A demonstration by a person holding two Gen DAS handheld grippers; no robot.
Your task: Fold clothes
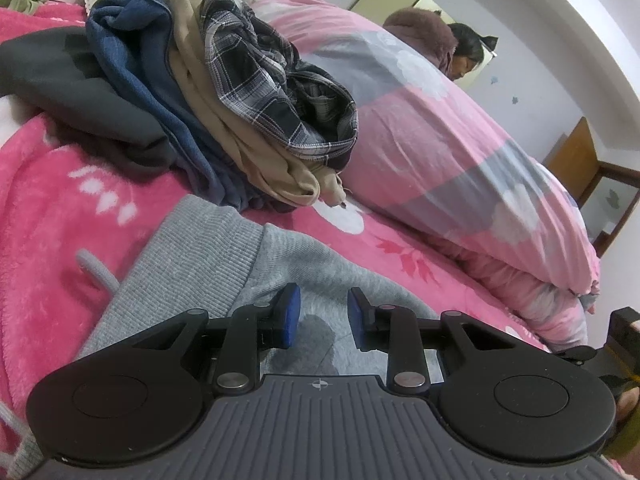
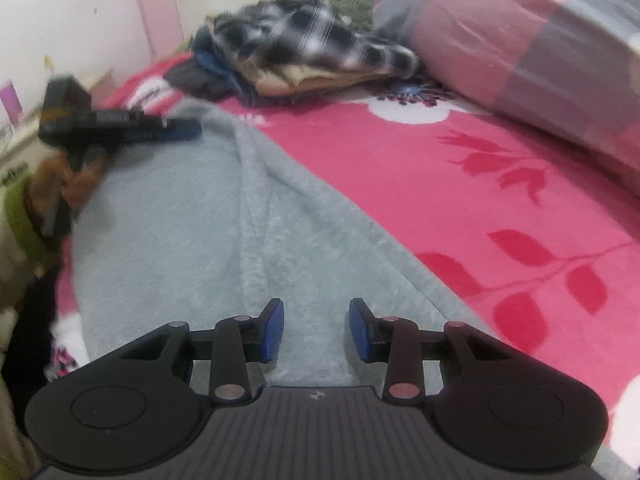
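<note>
The grey garment (image 2: 192, 216) lies spread on the pink blanket (image 2: 460, 184), with both grippers over it. In the right wrist view it is a wide fleecy sheet with a long fold running up its middle. In the left wrist view its ribbed hem (image 1: 192, 248) and a grey cord (image 1: 94, 266) are seen.

The left gripper (image 1: 324, 314) is low over the garment beside the hem. Its jaws stand partly apart, with grey cloth seen in the gap; I cannot tell if the blue pads (image 1: 291, 314) press on any cloth. The right gripper (image 2: 316, 328) is above the near part of the garment, close to the fold. Its jaws also stand partly apart, a little wider, and nothing is pinched between them.

To the right of the garment the blanket is bare up to the quilt (image 2: 532, 36), which closes that side. Behind the garment is the pile of clothes (image 1: 208, 92), with a checked shirt (image 1: 272, 80) on top.

Only the right wrist view shows the left gripper from the side, held in a hand (image 2: 78, 186) at the far left edge of the garment. Only the left wrist view shows a mirror (image 1: 452, 36) with a person reflected in it.
</note>
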